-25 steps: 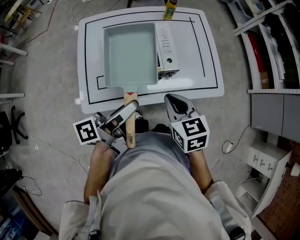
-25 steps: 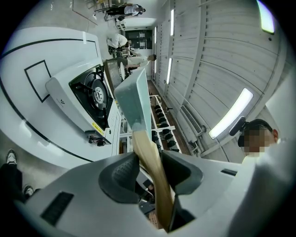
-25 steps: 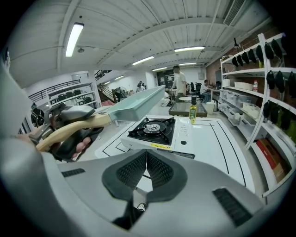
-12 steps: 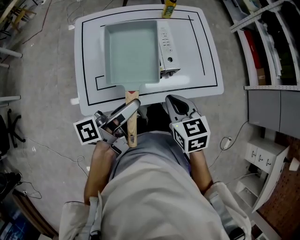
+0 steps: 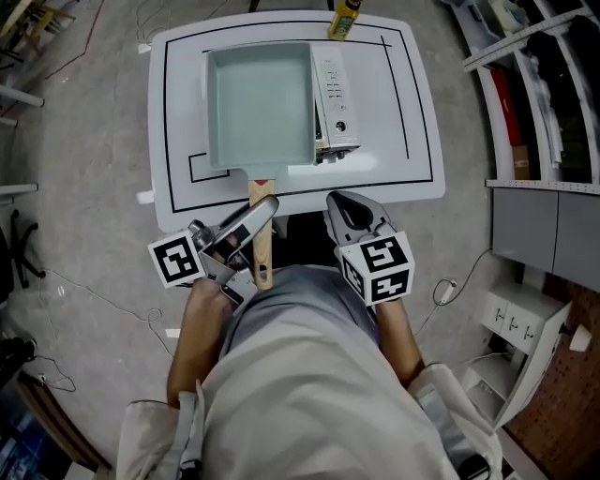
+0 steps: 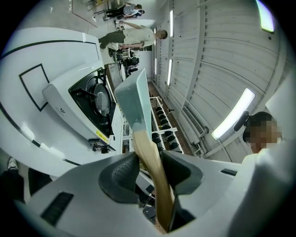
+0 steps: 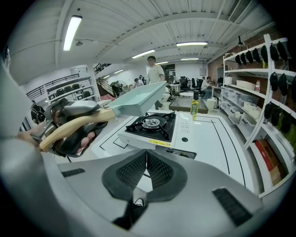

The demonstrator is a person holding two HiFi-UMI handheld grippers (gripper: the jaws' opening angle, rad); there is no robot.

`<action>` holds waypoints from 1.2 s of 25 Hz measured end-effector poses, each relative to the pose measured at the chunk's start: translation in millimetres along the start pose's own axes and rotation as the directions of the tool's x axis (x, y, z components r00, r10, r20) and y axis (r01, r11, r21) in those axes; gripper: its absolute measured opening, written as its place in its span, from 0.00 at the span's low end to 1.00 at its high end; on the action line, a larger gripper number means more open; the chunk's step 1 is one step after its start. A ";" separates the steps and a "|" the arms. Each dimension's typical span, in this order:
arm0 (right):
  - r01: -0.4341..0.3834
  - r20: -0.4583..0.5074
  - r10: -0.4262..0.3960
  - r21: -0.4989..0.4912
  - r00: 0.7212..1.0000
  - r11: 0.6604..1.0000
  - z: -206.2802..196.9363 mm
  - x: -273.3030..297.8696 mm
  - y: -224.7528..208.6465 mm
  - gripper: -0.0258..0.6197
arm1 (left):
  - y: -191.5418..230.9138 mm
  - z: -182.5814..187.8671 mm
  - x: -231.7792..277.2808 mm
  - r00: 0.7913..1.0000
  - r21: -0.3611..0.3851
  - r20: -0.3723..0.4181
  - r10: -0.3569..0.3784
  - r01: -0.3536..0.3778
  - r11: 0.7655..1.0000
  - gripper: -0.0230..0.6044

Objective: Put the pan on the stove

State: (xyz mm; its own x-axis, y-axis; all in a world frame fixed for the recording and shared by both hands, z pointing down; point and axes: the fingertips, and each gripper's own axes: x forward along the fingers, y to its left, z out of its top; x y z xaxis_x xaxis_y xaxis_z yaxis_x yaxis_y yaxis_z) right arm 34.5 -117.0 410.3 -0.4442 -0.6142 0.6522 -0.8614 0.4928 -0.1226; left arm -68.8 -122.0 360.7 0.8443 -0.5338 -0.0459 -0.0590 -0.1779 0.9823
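Note:
A square pale-teal pan [image 5: 261,103] hangs in the air over the burner of a white tabletop gas stove [image 5: 335,94]. In the right gripper view the pan [image 7: 138,102] floats above the stove [image 7: 152,124] without touching it. My left gripper [image 5: 262,211] is shut on the pan's wooden handle [image 5: 262,246], which runs between its pads [image 6: 121,173] in the left gripper view. My right gripper [image 5: 339,202] stays near the table's front edge, shut and holding nothing, pads [image 7: 159,169] together.
The stove stands on a white table [image 5: 403,141] marked with black lines. A yellow-green bottle [image 5: 344,19] stands at the table's far edge. Shelving [image 7: 263,92] runs along the right side. People stand far back in the room.

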 end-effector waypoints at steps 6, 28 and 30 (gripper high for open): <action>0.011 0.006 -0.011 0.009 1.000 1.000 3.6 2.6 -18.0 0.05 | 14.7 6.4 9.7 0.999 0.013 0.016 0.042 -0.043 0.999 0.28; 0.002 -0.003 -0.002 0.002 1.000 1.000 18.4 13.8 -38.4 0.05 | 45.0 17.2 25.9 0.994 -0.018 0.044 0.103 -0.103 0.995 0.28; 0.006 -0.004 -0.006 -0.002 1.000 1.000 19.2 12.9 -39.1 0.05 | 45.8 18.0 26.5 0.993 -0.019 0.045 0.105 -0.104 0.994 0.28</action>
State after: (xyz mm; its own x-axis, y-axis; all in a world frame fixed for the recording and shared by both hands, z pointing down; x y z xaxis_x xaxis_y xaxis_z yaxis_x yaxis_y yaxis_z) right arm 57.8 -156.0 409.1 -0.4383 -0.6142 0.6562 -0.8634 0.4907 -0.1173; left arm -58.7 -159.2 401.2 0.8088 -0.5859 0.0496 -0.1369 -0.1056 0.9849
